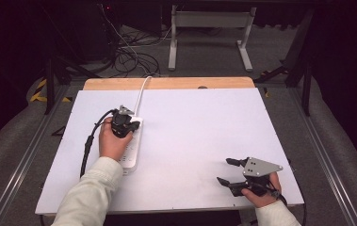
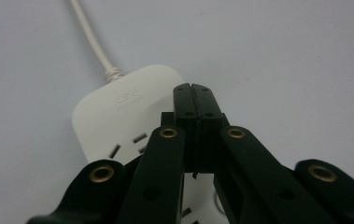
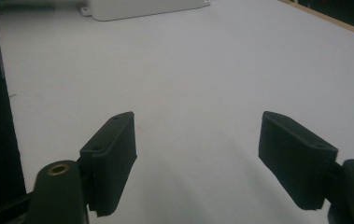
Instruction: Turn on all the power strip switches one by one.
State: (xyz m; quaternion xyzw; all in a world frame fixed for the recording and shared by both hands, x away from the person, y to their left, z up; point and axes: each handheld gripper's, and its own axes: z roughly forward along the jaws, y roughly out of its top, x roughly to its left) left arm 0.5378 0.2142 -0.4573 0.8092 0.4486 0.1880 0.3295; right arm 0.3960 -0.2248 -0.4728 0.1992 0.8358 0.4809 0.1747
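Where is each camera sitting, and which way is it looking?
High view: sits above the person's side, looks forward and down on the white table; both forearms, the left gripper and the right gripper show.
Left gripper view: rides that gripper, looks along its shut jaws at the power strip.
Right gripper view: rides that gripper, looks across the table between its open jaws.
Shared: the high and left gripper views both show the power strip and its white cord.

The high view looks forward and down on the whole worktop (image 1: 190,141) from its near edge. The left gripper view sits close above the power strip (image 2: 118,112) near the left edge. The right gripper view skims low from the near right corner; all three share that strip.
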